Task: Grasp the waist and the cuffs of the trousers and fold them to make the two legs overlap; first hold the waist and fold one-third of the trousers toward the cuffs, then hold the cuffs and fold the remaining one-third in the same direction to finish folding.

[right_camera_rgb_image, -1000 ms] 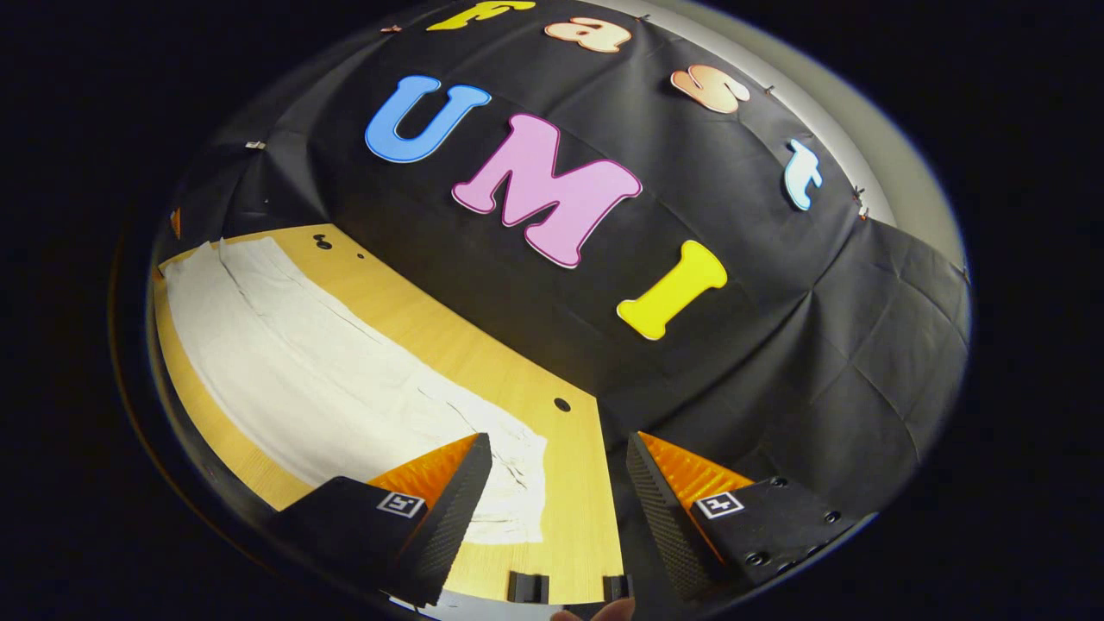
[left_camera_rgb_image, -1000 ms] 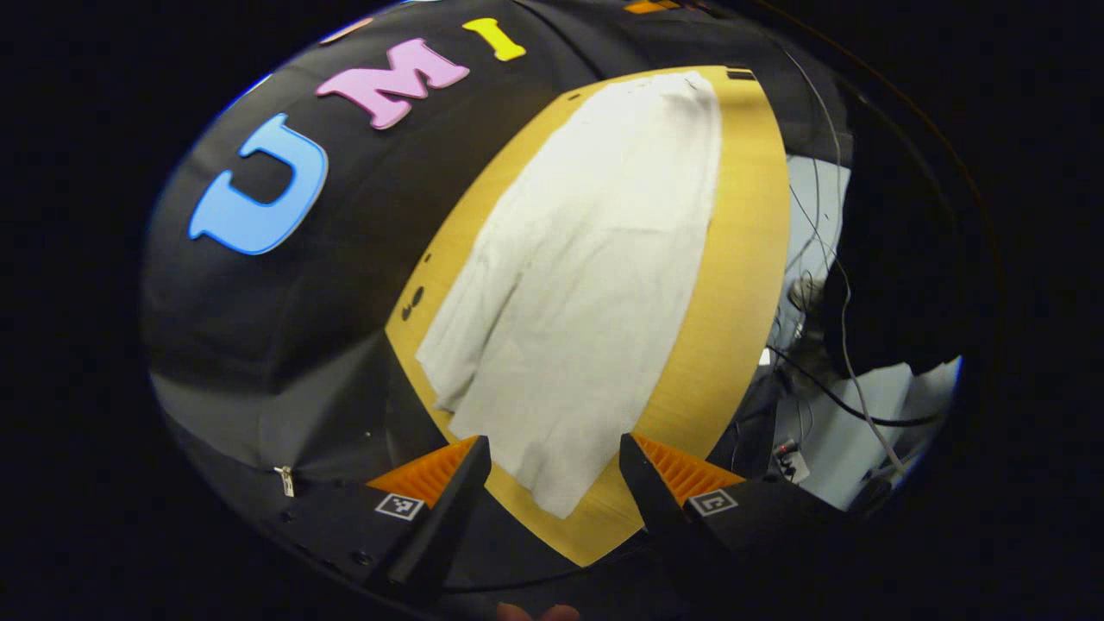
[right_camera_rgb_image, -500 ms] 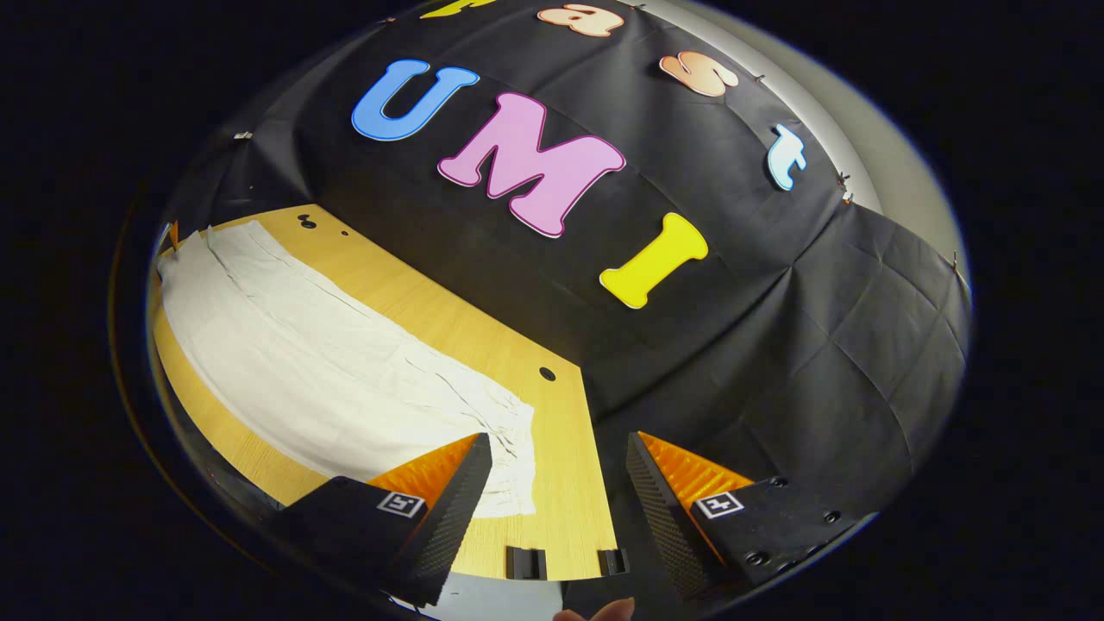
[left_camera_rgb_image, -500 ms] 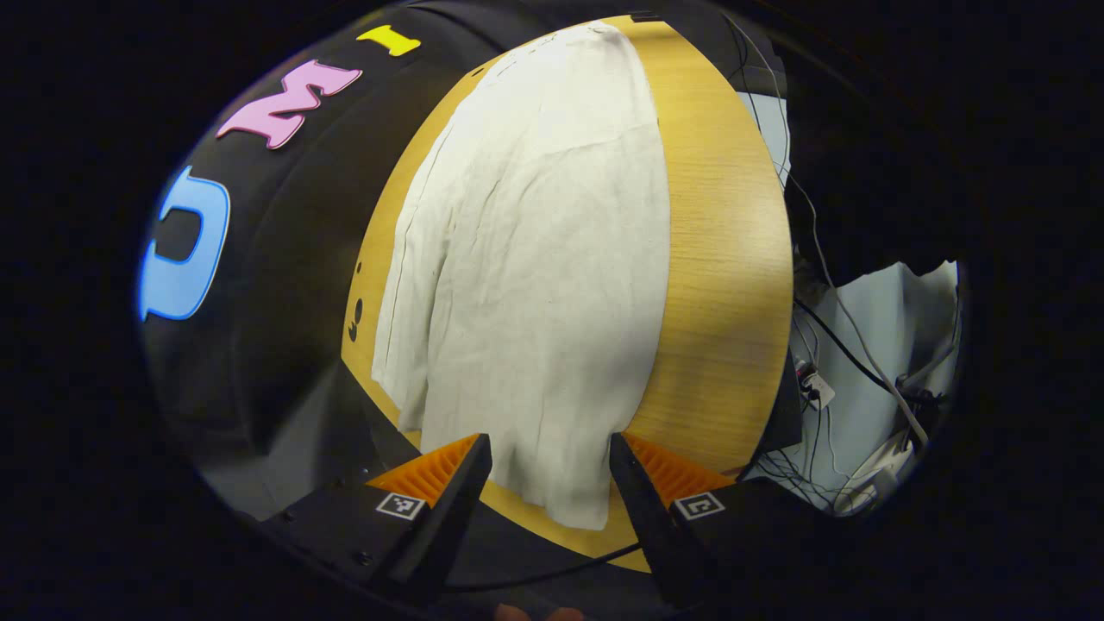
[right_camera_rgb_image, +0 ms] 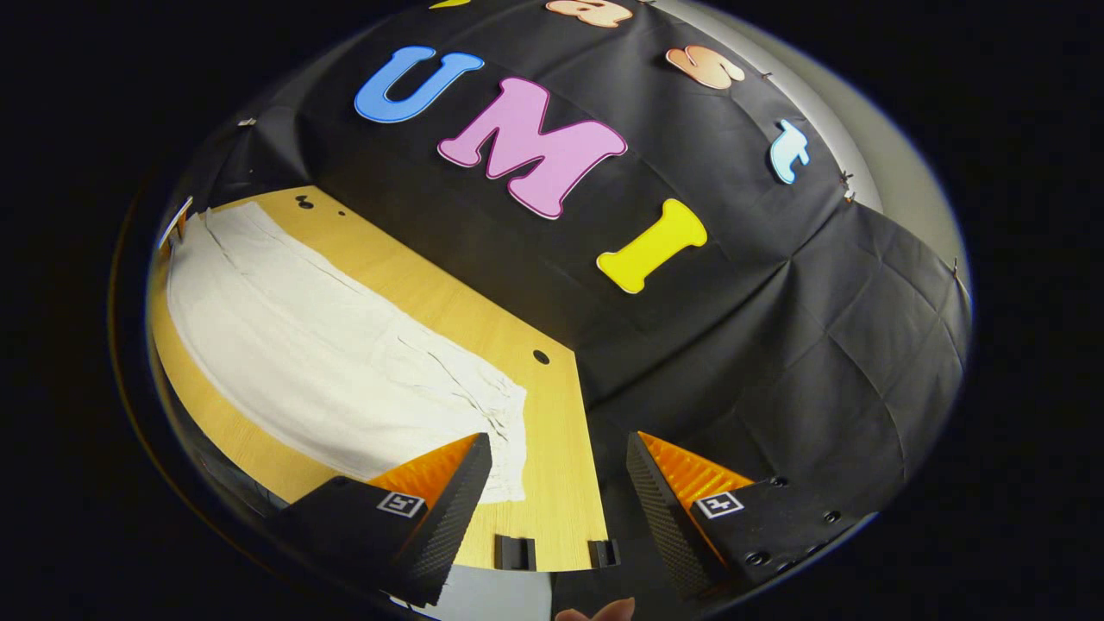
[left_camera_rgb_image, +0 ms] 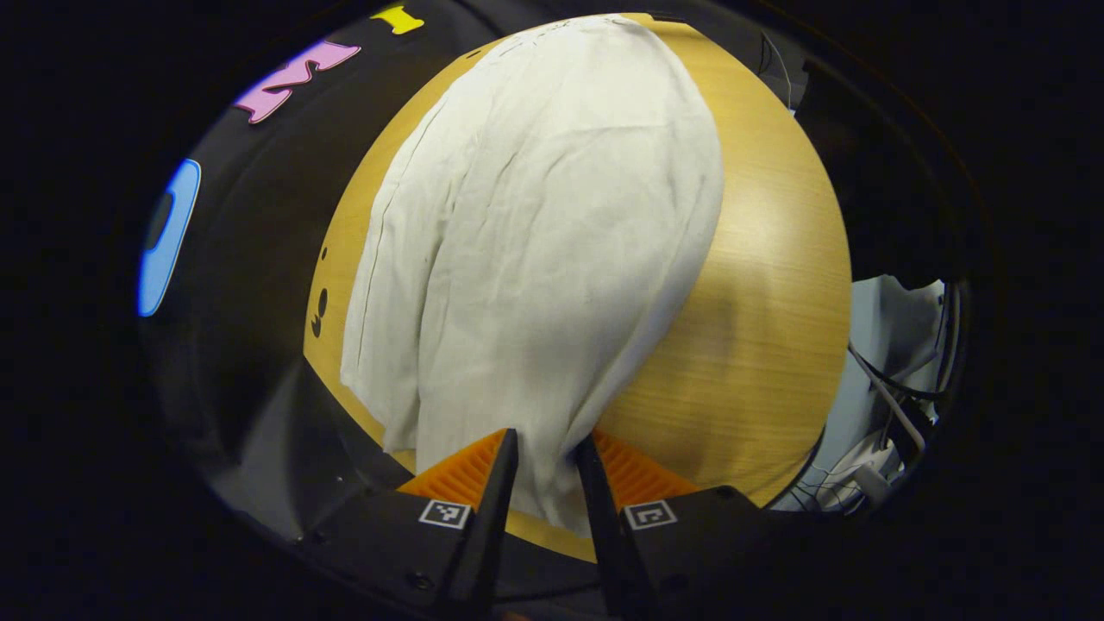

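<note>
White trousers (left_camera_rgb_image: 535, 250) flat along desk (left_camera_rgb_image: 768, 345). L gripper (left_camera_rgb_image: 543, 483) clamped on trouser end at desk edge. R gripper (right_camera_rgb_image: 559, 483) fingers apart over opposite end, near desk corner.

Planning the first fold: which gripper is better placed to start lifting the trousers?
Left. The left gripper has its jaws closed on the trousers; the right gripper is open, with only one jaw over the cloth.

White trousers (left_camera_rgb_image: 535, 233) flat on table (left_camera_rgb_image: 768, 285)
</note>
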Motion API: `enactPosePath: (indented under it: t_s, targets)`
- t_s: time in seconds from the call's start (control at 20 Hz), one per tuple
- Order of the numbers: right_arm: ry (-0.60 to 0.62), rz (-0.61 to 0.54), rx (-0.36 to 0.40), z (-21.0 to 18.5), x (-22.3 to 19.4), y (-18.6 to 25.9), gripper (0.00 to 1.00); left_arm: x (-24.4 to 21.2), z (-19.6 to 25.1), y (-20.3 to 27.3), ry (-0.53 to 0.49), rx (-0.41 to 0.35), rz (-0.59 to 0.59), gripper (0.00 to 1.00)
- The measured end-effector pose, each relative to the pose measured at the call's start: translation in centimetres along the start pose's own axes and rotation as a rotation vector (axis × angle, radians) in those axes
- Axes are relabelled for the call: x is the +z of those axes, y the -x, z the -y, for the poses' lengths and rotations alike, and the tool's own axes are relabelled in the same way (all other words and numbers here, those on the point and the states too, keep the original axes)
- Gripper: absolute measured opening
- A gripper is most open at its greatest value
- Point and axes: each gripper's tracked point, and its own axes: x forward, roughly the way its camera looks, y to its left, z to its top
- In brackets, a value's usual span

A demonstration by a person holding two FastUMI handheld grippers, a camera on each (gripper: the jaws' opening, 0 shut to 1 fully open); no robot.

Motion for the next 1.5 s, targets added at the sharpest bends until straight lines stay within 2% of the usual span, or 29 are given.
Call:
enactPosePath:
  t_s: [0.1,0.15,0.2,0.35,0.6,0.75,1.0,1.25,1.35,1.4,1.45,1.5]
  targets:
    - [0.027,0.002,0.018,-0.2,-0.1,-0.9,0.97,0.1,-0.3,-0.8,0.005,-0.003,-0.018,0.42]
    - [0.046,0.003,0.030,-0.4,-0.2,-1.5,0.97,0.0,-0.4,-0.9,0.007,0.001,-0.036,0.24]
    - [0.072,0.001,0.048,-0.8,-0.7,-2.2,0.97,0.0,-0.8,-1.2,0.000,0.022,-0.042,0.13]
    - [0.244,0.014,0.145,-2.3,-2.4,-4.0,0.97,0.2,-1.0,-1.5,-0.004,0.051,-0.051,0.07]
    - [0.612,0.017,0.411,-5.7,-9.0,-5.9,0.97,0.5,-1.1,-1.5,0.097,0.041,-0.071,0.06]
    - [0.789,0.003,0.541,-7.1,-13.5,-7.4,0.98,0.7,-1.0,-1.5,0.098,0.047,-0.087,0.06]
    - [0.961,-0.032,0.621,-8.0,-18.8,-14.4,0.97,0.7,-1.1,-1.6,0.110,0.048,-0.106,0.06]
    - [1.036,-0.021,0.675,-9.3,-19.9,-18.3,0.96,0.8,-1.0,-1.6,0.120,0.033,-0.114,0.05]
    - [1.034,-0.041,0.722,-9.6,-20.5,-18.4,0.84,0.9,-0.8,-1.5,0.110,0.034,-0.121,0.05]
    - [1.019,-0.068,0.744,-9.8,-21.0,-18.6,0.69,1.0,-0.7,-1.5,0.112,0.035,-0.123,0.05]
    - [1.012,-0.086,0.751,-9.7,-21.4,-18.7,0.62,1.1,-0.6,-1.5,0.119,0.035,-0.122,0.05]
    - [1.012,-0.102,0.751,-9.8,-21.6,-18.9,0.46,1.1,-0.4,-1.3,0.127,0.033,-0.124,0.05]
